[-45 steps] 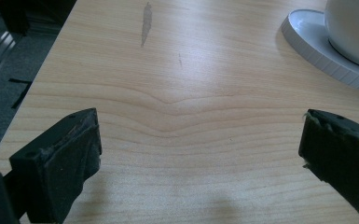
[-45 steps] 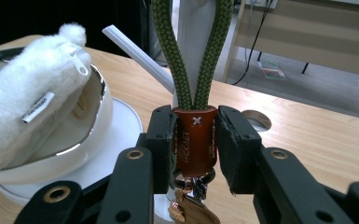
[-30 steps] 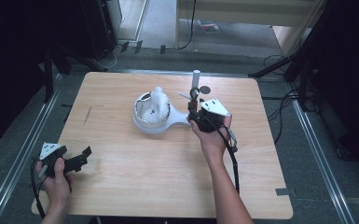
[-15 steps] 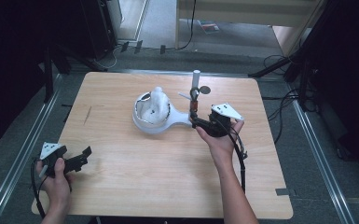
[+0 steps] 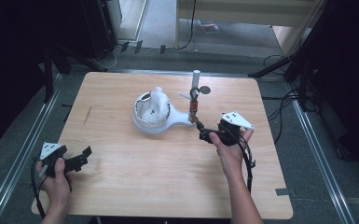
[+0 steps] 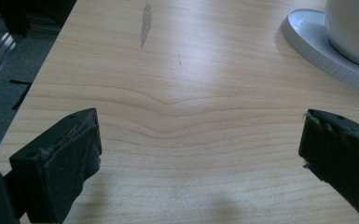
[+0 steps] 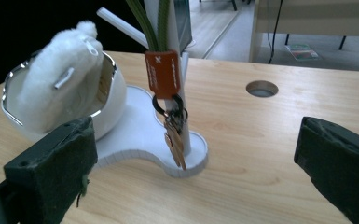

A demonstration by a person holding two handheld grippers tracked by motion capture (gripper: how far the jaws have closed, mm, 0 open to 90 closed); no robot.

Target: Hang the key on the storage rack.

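Nearest, at the counter's (image 5: 168, 186) front left corner: left hand (image 5: 56, 175) wrapped round the left gripper (image 5: 81, 157), forearm entering from the bottom edge, body held low over the wood and angled toward the middle. Fingers (image 6: 60, 163) spread wide, released, bare wood grain between them in the left gripper view.

Further in, right of centre: right forearm stretched forward from the bottom edge, right hand (image 5: 231, 149) clasping the right gripper (image 5: 205, 136) from behind, grey plate on top, cable trailing back along the wrist. Held roughly level, aimed leftward at a white stand (image 5: 179, 122). Fingers (image 7: 51, 172) just opened to full width, grasping nothing, apart from the stand.

Just beyond those fingers: bunch of keys (image 7: 175, 140) with an orange tag (image 7: 163, 73), hanging on the stand's upright white post (image 5: 196, 81), dangling close to the post above the round end of the base.

Left of the post, on the same base: white bowl (image 5: 144, 119) with a fluffy white pouch (image 7: 60, 88) sitting inside.

Farthest: small round hole (image 7: 261, 88) in the counter behind the post, dark floor and cables past the back edge.
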